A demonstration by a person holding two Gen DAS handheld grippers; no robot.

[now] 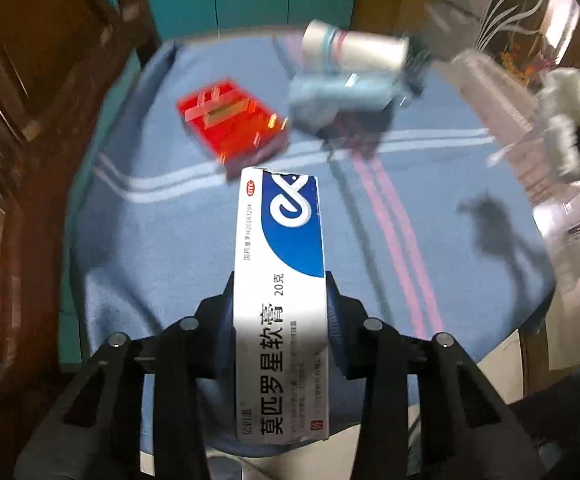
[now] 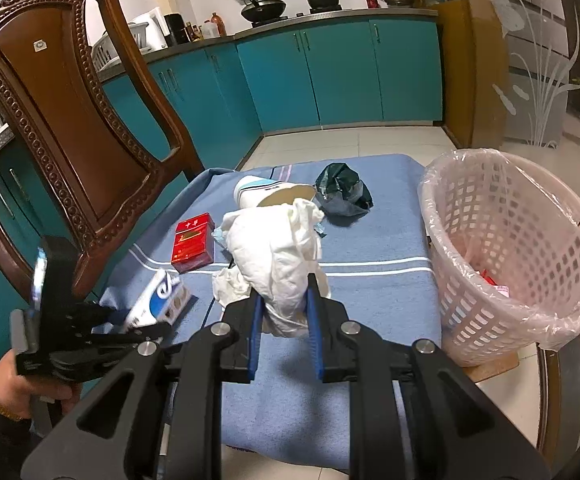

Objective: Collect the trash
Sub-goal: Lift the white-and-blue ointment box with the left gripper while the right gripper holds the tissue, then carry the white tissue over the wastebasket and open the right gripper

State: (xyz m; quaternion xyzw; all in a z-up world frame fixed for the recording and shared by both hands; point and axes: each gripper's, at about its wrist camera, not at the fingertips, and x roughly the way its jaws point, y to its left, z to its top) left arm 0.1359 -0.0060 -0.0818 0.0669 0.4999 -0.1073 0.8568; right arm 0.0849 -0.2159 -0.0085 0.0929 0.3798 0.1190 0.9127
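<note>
My left gripper (image 1: 279, 292) is shut on a blue and white ointment box (image 1: 279, 280), held above the blue cloth; it also shows at the left of the right wrist view (image 2: 157, 300). My right gripper (image 2: 283, 292) is shut on a crumpled white tissue wad (image 2: 277, 248), lifted over the cloth. The tissue shows blurred at the right edge of the left wrist view (image 1: 562, 120). A red box (image 2: 193, 242), a paper cup (image 2: 265, 192) lying on its side and a dark crumpled bag (image 2: 342, 192) lie on the cloth.
A pink lattice trash basket (image 2: 510, 256) with a clear liner stands at the table's right edge, some scraps inside. A carved wooden chair (image 2: 69, 120) stands at the left. Teal kitchen cabinets (image 2: 330, 72) are behind. The blue cloth (image 2: 370, 300) covers the table.
</note>
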